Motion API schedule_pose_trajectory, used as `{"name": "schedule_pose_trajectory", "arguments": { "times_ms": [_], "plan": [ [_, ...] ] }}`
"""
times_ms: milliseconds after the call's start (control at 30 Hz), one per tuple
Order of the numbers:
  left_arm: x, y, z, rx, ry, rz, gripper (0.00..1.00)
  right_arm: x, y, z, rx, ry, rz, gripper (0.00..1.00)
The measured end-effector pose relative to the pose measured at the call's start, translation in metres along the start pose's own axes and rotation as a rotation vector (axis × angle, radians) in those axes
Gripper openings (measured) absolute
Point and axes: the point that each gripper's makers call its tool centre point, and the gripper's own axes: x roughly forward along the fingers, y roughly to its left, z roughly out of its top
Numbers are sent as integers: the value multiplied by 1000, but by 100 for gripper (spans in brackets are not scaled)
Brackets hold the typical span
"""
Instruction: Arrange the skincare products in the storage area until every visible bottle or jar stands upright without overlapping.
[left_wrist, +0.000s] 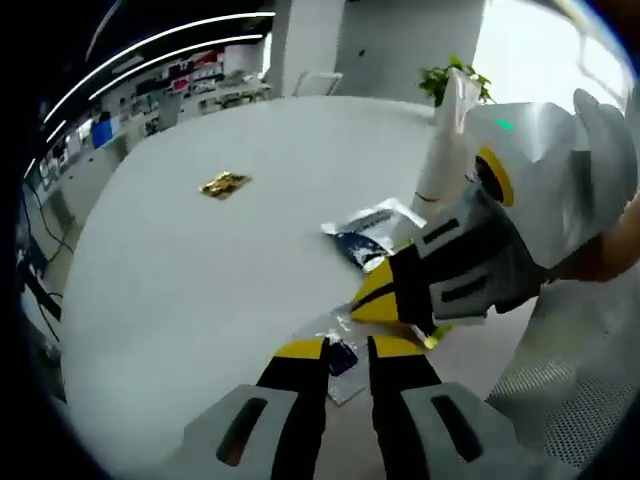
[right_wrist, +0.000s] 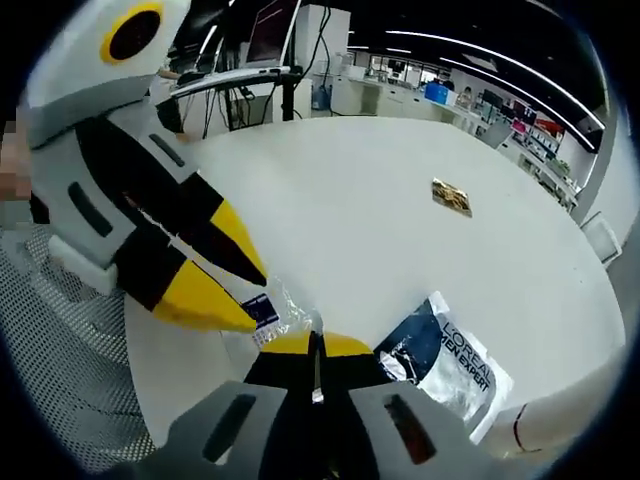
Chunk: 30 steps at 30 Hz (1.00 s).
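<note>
Your left claw stands with its yellow-tipped jaws a little apart, nothing between them, hanging low over the near edge of the white surface. Just past its tips lies a small clear sachet with a dark blue label. In the right gripper view that same sachet sits between the two claws, touching or nearly touching both sets of tips.

Your right claw has its jaws pressed together, with only a thin seam between them; whether it pinches the edge of the clear wrapper you cannot tell from here. In the left gripper view the right claw comes in from the right, its tips pointing down at the sachet.

A larger foil pouch, dark blue and silver with printed lettering, lies flat just right of your right claw. Beside it a white tube lies near the surface's edge; in the left gripper view that tube rises beyond the pouch.

A small gold packet lies alone, well apart, further out on the surface. A white mesh mat lies at the near edge.
</note>
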Motion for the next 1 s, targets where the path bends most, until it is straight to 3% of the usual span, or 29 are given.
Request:
{"name": "schedule_pose_trajectory", "arguments": {
  "times_ms": [167,333,467,533,767,900,1000],
  "plan": [
    [9,5,-13,78,45,27,15,-1,1,0,-29,1,11,1],
    [8,4,-13,120,32,24,15,-1,1,0,-45,-6,14,1],
    [8,4,-14,119,30,44,15,0,0,1,-43,-11,27,2],
    [8,5,-13,107,28,56,15,-1,-4,5,69,-57,19,4],
    [9,6,-13,101,21,62,15,-23,-15,21,75,-126,-37,14],
    [9,6,-12,94,18,66,15,-33,-9,14,93,-121,-51,24],
    [9,7,-10,73,12,60,15,-40,-1,5,107,-117,-50,26]
  ]
}}
